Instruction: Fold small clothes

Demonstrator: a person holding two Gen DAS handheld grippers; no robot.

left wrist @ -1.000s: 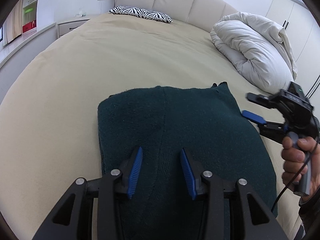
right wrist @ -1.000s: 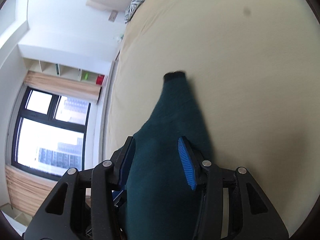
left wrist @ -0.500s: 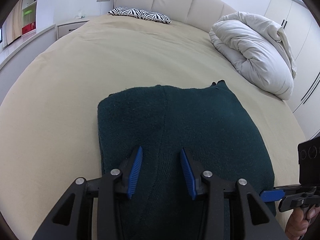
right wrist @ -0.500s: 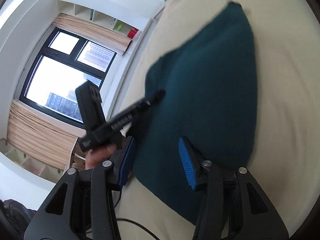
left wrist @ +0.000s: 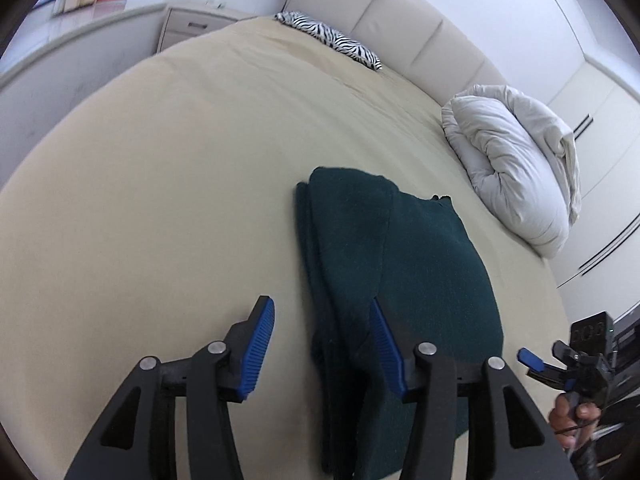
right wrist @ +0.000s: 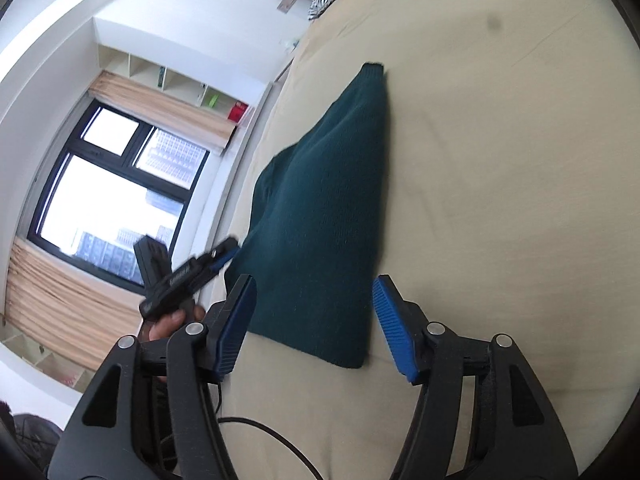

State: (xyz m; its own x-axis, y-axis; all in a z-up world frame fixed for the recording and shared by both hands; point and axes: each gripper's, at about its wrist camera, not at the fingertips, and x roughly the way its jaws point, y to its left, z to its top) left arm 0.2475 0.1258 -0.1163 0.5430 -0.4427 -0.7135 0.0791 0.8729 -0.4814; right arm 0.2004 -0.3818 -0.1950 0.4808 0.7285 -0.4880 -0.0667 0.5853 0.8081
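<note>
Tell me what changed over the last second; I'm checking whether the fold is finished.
The left gripper slid left off the green sweater, its jaws now straddling the left edge. The right gripper drew back to the near end, jaws open. The sweater stays folded on the bed; neither gripper holds it.

A beige bedsheet (left wrist: 168, 184) covers the bed. A zebra-print pillow (left wrist: 332, 39) lies by the padded cream headboard (left wrist: 404, 28); a bundled white duvet (left wrist: 516, 160) sits near the wardrobe (left wrist: 600, 128). A window (right wrist: 112, 196) shows buildings.
</note>
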